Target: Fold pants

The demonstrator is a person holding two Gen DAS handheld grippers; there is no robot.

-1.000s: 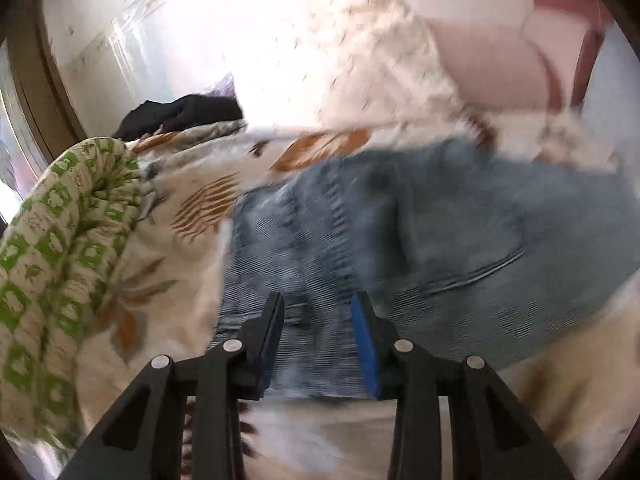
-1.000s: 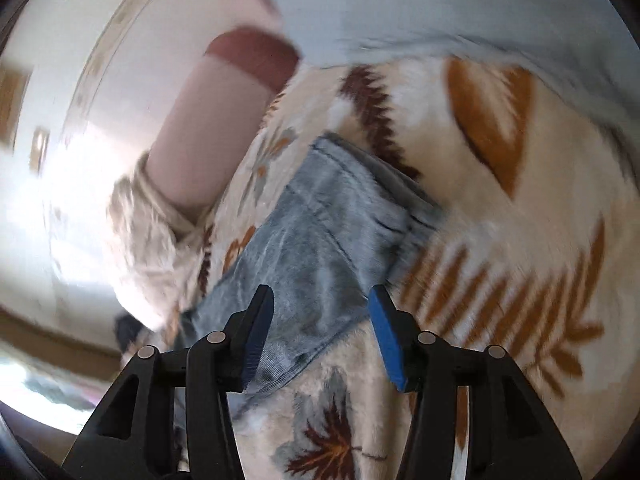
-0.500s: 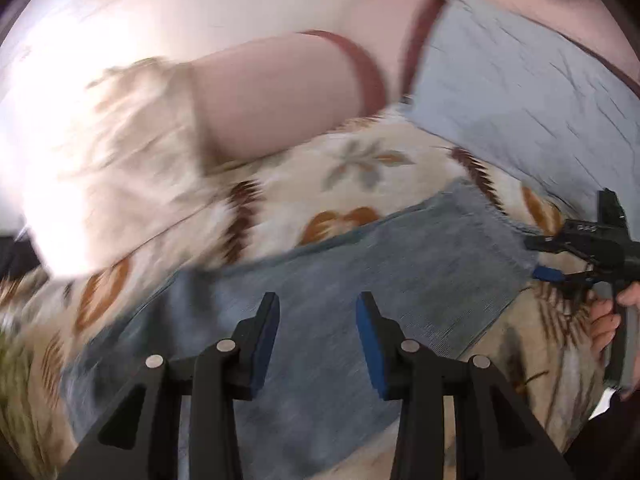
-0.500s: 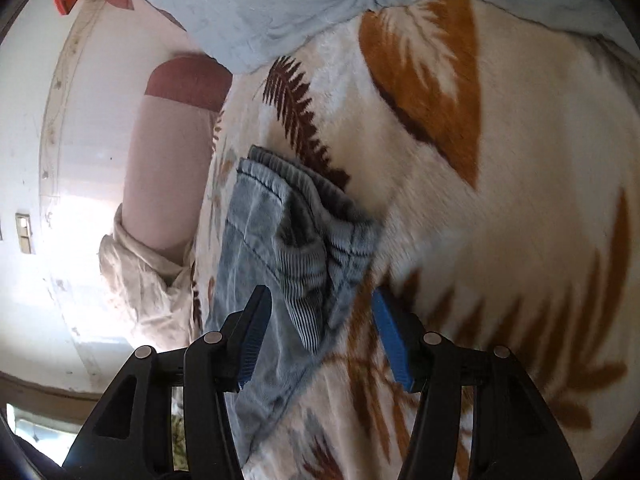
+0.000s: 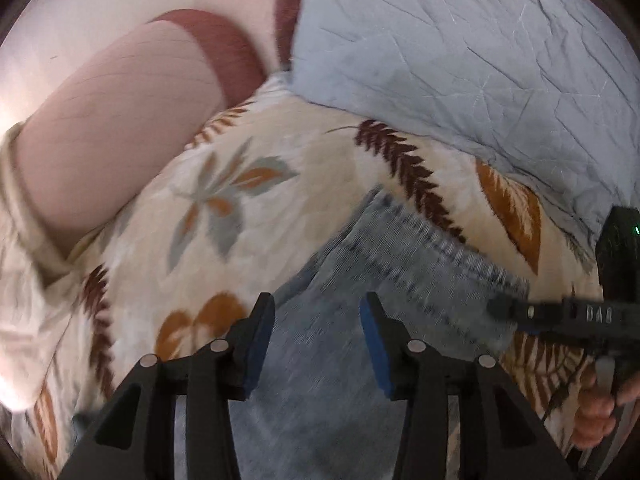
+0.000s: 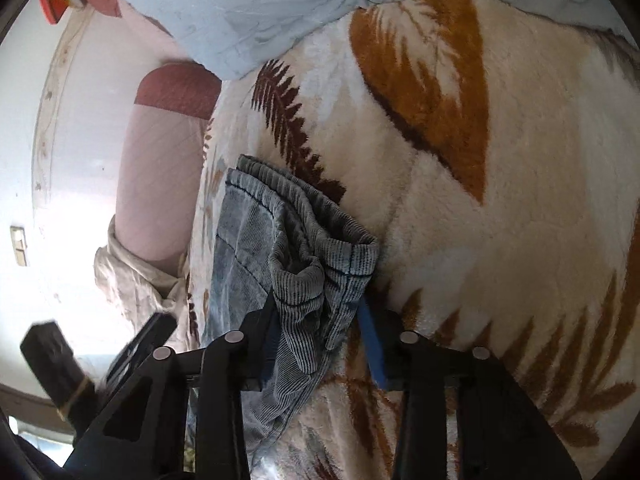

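On the leaf-print blanket (image 6: pixel 500 208), both hand-held grippers straddle the pants (image 6: pixel 256 248), spread.

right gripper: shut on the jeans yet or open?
Open. In the right wrist view the right gripper straddles the jeans hem, jaws apart, blue pad visible.
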